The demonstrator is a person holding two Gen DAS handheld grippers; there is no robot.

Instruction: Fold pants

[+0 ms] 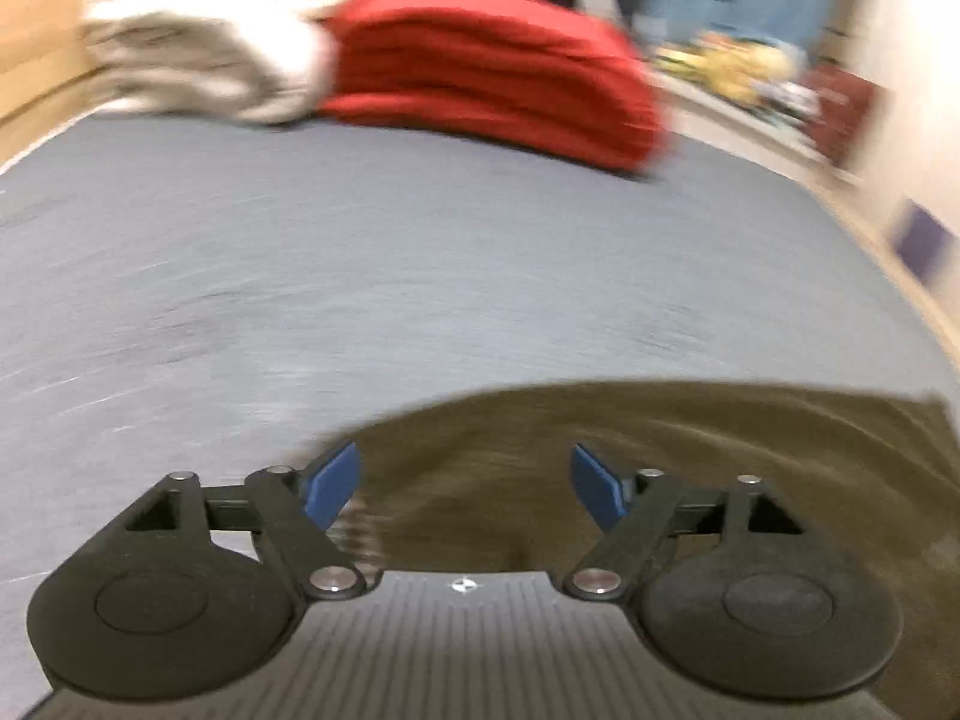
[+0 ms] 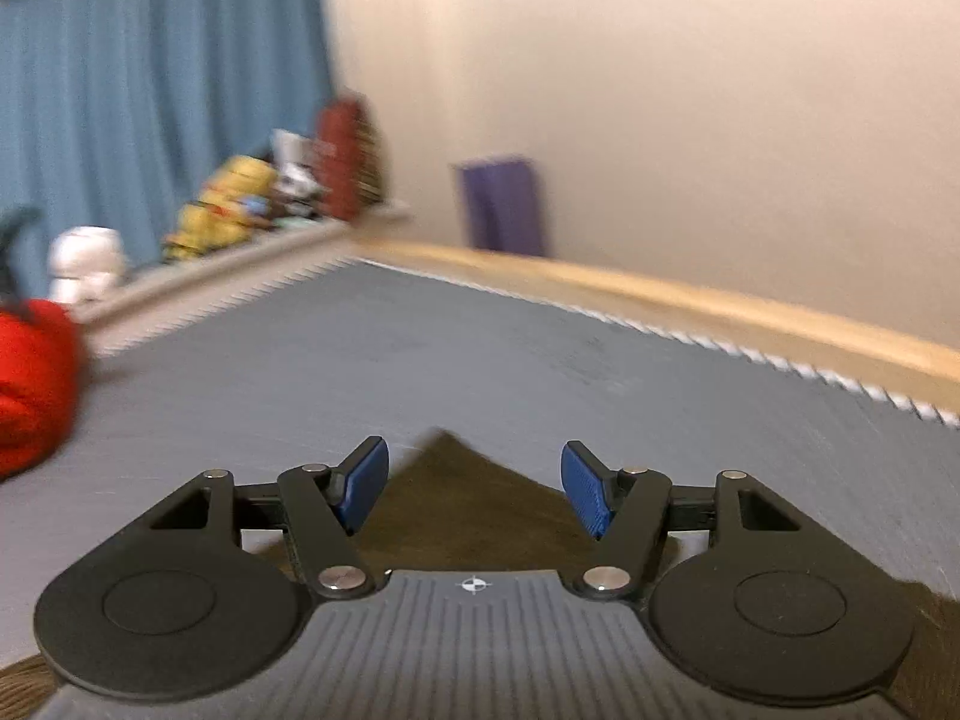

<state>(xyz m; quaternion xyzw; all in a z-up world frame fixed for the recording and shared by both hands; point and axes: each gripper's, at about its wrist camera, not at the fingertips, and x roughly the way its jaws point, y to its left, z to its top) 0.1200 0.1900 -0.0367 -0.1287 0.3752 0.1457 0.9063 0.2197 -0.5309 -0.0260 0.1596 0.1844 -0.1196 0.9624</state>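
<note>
Olive-brown cloth, the pants [image 1: 630, 468], lies flat on the grey bed sheet [image 1: 420, 276] just below and ahead of the left gripper [image 1: 467, 483], whose blue pads stand wide apart with nothing pinched. From the right gripper [image 2: 474, 489], equally spread and empty, a corner of the pants [image 2: 456, 492] points forward underneath. Both hands have let go, so I'd judge a fold just laid; how many remain I can't tell.
</note>
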